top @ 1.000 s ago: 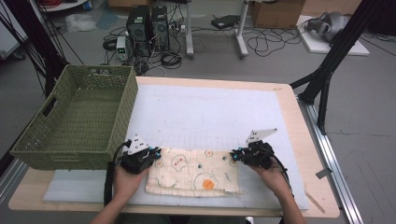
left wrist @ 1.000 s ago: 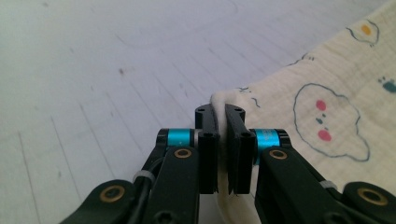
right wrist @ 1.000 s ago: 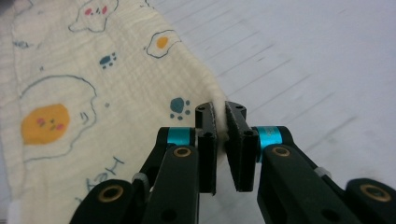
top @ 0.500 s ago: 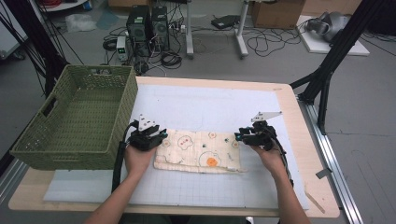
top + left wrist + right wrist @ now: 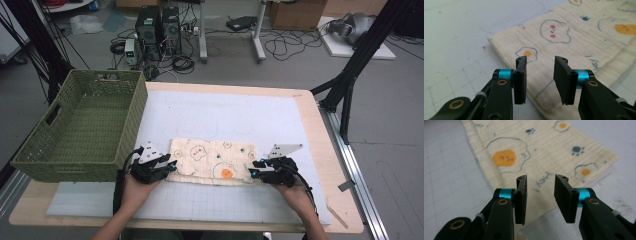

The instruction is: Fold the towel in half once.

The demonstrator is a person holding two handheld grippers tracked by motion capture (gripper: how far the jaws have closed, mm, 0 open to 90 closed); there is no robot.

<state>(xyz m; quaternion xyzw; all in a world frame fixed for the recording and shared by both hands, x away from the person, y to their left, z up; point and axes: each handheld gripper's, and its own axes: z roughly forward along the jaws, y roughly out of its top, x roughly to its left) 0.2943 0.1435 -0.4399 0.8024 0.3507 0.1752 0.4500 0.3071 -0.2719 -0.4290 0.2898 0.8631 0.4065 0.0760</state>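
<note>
The left gripper [image 5: 172, 165], jaws spread and empty, sits at the left end of a folded cream cloth [image 5: 212, 160]; it looks light, limp and crinkly, best pinched at an end edge. The right gripper [image 5: 253, 171], also spread, waits at its right end. Beneath lies a white gridded mat [image 5: 225, 115]; left of the left gripper stands a green basket [image 5: 55, 150].

The cream printed cloth [image 5: 544, 155] carries small dark hand-drawn lettering among its egg and paw prints, too blurred to read.

cloth [image 5: 212, 160]: 1 | basket [image 5: 85, 125]: 1 | grippers: 2 | hands: 2
</note>
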